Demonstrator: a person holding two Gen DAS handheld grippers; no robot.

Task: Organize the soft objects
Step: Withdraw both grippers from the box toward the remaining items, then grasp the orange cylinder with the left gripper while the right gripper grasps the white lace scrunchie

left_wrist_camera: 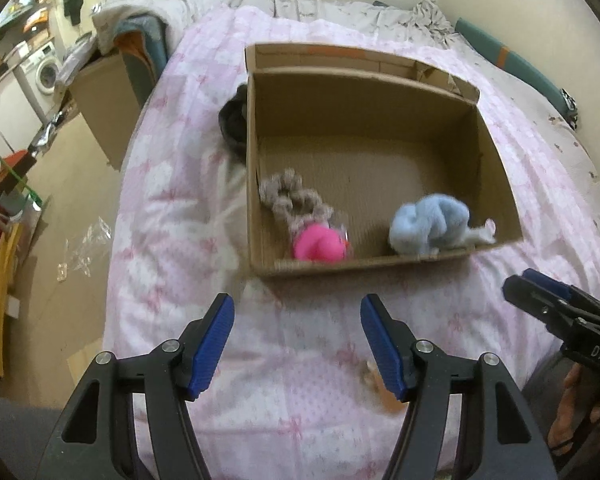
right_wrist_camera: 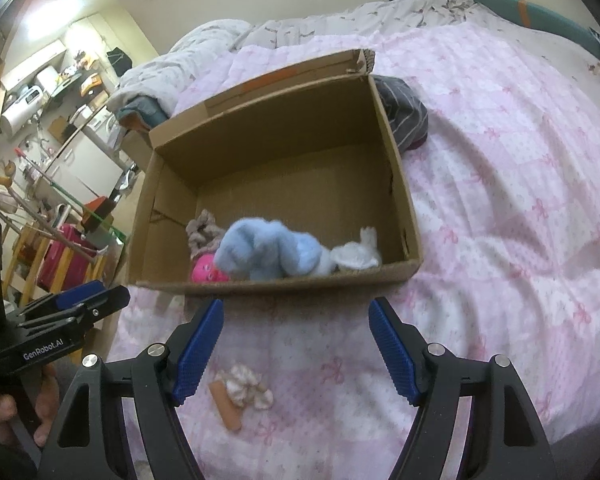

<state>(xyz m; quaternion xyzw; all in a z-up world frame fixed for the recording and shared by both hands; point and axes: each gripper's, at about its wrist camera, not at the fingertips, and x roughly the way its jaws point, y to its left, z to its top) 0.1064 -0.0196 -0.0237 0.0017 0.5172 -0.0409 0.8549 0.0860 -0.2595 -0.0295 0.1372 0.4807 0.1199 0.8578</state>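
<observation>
Blue plush [right_wrist_camera: 268,250], pink toy [right_wrist_camera: 208,271], beige scrunchie [left_wrist_camera: 292,196] in cardboard box [right_wrist_camera: 400,184], frame centre. Left gripper [left_wrist_camera: 298,344] and right gripper [right_wrist_camera: 296,350] both spread, empty, over pink quilt [right_wrist_camera: 500,200].

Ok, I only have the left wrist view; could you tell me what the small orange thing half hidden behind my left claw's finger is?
Observer: It is an orange stick-like piece with a cream scrunchie against it, on the pink bedding short of the box.
Operator: Thank you. Is the right claw carrying anything?
Observer: No, the right claw is open with nothing between its fingers.
Operator: And is anything lying outside the box on its right?
Observer: Yes, a grey striped cloth lies against the box's far right corner.
</observation>
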